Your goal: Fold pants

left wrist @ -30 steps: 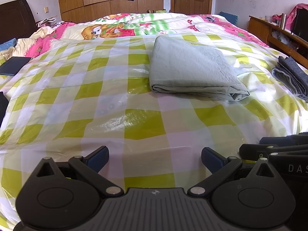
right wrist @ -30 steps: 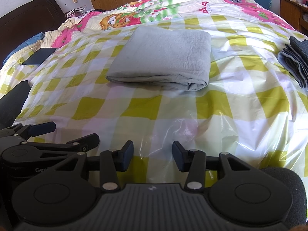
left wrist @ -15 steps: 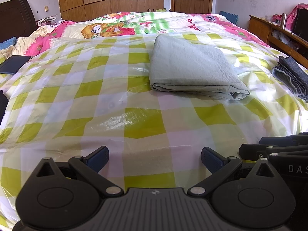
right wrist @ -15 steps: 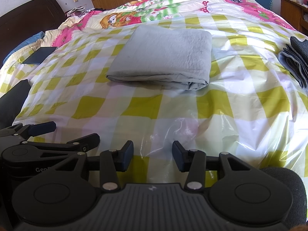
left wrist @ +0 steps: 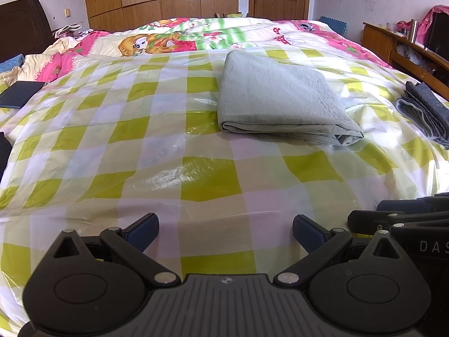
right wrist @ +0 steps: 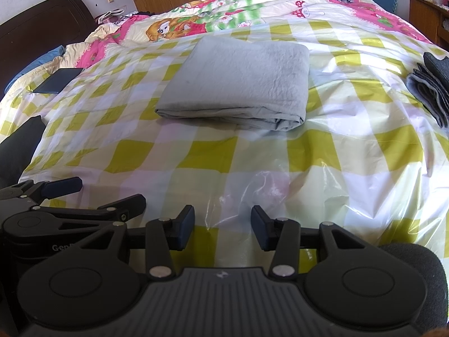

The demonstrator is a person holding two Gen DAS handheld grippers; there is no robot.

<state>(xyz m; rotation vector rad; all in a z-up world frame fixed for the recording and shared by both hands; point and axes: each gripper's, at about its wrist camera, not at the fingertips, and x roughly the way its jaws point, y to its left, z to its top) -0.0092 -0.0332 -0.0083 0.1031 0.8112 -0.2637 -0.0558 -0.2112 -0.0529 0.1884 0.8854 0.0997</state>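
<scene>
Pants: one folded grey pair on the bed; left hand-held gripper and right hand-held gripper both spread, empty.

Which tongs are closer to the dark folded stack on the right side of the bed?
Right. The right tongs sit on the side of the dark folded stack; the left tongs are beside them, farther off. Both are open at the bed's near edge, touching nothing.

Left gripper: we see a matte black ribbed body, two round side discs, silver screws, dark blue finger pads.
Right gripper: our same black frame, blue pads, silver pivot screws, black foam at the near right.
Markings: white letters "DAS" and "Gen" on the neighbouring gripper bodies.
</scene>
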